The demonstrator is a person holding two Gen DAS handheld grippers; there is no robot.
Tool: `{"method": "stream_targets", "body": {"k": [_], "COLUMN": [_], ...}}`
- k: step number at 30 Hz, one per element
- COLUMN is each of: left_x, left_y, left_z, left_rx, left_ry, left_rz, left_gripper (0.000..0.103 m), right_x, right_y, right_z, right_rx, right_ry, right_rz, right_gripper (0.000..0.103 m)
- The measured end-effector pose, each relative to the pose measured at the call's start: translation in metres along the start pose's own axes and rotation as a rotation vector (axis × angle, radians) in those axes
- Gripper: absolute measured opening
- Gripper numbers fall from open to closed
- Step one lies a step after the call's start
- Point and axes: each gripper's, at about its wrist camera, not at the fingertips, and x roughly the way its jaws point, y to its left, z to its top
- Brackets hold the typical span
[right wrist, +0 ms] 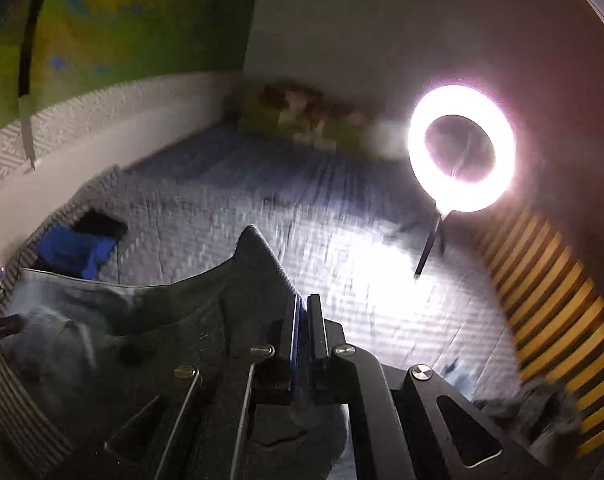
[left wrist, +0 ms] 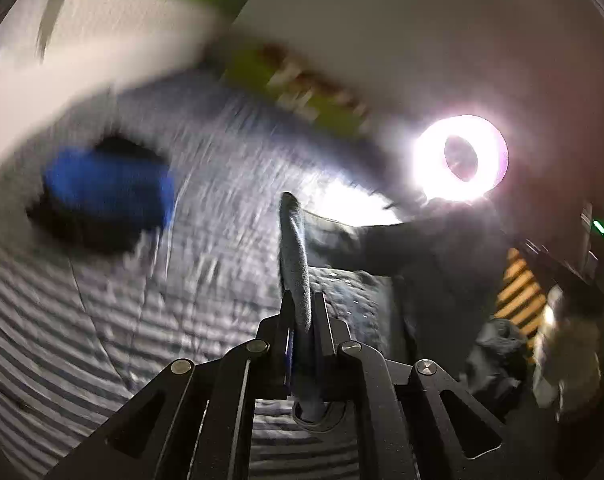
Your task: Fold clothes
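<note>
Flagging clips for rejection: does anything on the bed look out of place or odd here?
Nothing looks damaged or spilled. A blue and black garment lies crumpled on the striped grey bedcover near the wall.

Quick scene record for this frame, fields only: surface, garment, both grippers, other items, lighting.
surface: striped bedspread
garment: dark grey cloth, lifted, stretched between both grippers
left gripper: shut on a cloth edge
right gripper: shut on a cloth corner
other items: blue and black folded clothes; grey heap at lower right
lighting: ring light lit, strong glare
image: motion blur
</note>
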Motion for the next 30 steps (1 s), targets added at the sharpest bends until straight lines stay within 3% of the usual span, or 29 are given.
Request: {"method": "stream_targets", "body": {"k": [4, 7, 11, 15, 20, 23, 26, 29, 30], "left_x": [-0.088, -0.146, -0.211, -0.238, -0.189, -0.141, -0.118, -0.133, -0.138], "left_y": [-0.044, -0.054, -0.046, 0.005, 0.102, 0.179, 0.231, 0.239, 0.238], "left_z": [0.020, 0.026, 0.016, -0.002, -0.035, -0.068, -0.090, -0.093, -0.087], "left_rx": [0.057, 0.101, 0.128, 0.055, -0.085, -0.245, -0.386, -0.382, -0.367], "left_ry": [-0.126, -0.192, -0.268, -0.290, -0.160, -0.012, 0.073, 0.033, 0.005], "left_rz": [-0.093, -0.125, -0.090, -0.018, 0.185, 0.287, 0.281, 0.295, 0.298], "left_gripper": [0.005, 0.003, 0.003, 0.003, 0.003, 0.003, 0.007, 0.022, 0.032], "right_x": [-0.050, -0.088, -0.108, -0.093, -0.031, 0.009, 0.037, 0.058, 0.065], "right_y": [0.019, 0.049, 0.110, 0.201, 0.335, 0.386, 0.393, 0.355, 0.334], "right_z": [0.055, 0.106, 0.155, 0.175, 0.143, 0.102, 0.063, 0.028, 0.017], "right_rx": [-0.028, -0.023, -0.045, -0.107, -0.239, -0.326, -0.370, -0.359, -0.331], "right_ry": [-0.143, -0.251, -0.334, -0.344, -0.222, -0.094, 0.017, 0.092, 0.114], "right_rz": [0.000, 0.036, 0.124, 0.253, 0.434, 0.502, 0.531, 0.520, 0.511], "right_gripper": [0.003, 0.003, 0.003, 0.000, 0.000, 0.000, 0.001, 0.012, 0.020]}}
